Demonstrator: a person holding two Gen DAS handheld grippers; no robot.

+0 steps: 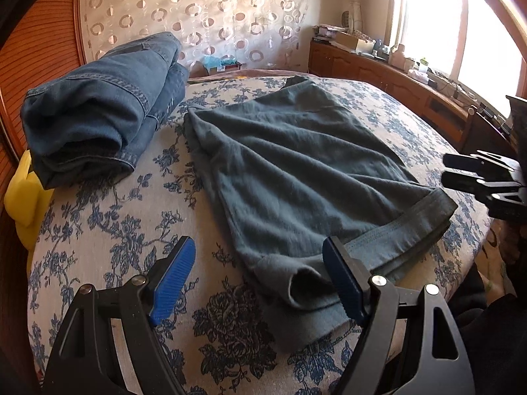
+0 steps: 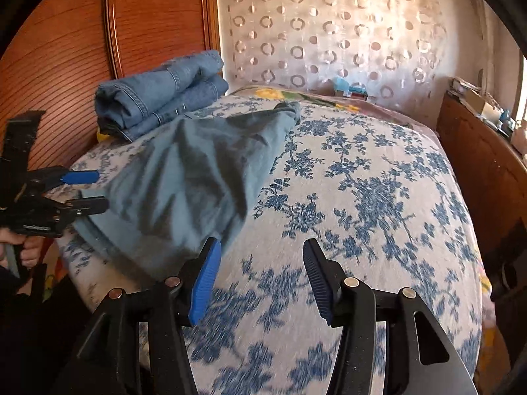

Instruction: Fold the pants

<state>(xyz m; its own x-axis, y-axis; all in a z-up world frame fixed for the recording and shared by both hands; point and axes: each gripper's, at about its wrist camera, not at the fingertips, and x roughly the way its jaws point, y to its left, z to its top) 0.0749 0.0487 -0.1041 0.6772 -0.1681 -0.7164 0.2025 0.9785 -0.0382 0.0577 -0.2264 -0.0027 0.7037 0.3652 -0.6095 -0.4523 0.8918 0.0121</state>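
Grey-green pants (image 1: 296,171) lie spread on the floral bed cover (image 1: 108,230), waistband end nearest me; they also show in the right wrist view (image 2: 184,177). My left gripper (image 1: 260,283) is open and empty, its right finger (image 1: 342,283) resting against the pants' near folded corner. My right gripper (image 2: 260,279) is open and empty above the cover, just right of the pants' near edge; it shows at the right edge of the left wrist view (image 1: 461,171). The left gripper shows at the left in the right wrist view (image 2: 89,191).
Folded blue jeans (image 1: 98,105) are stacked at the bed's far left by a wooden headboard (image 1: 36,52). A yellow object (image 1: 23,197) sits beside them. A cluttered wooden cabinet (image 1: 388,75) runs under the window at right. A patterned curtain (image 1: 197,10) hangs behind.
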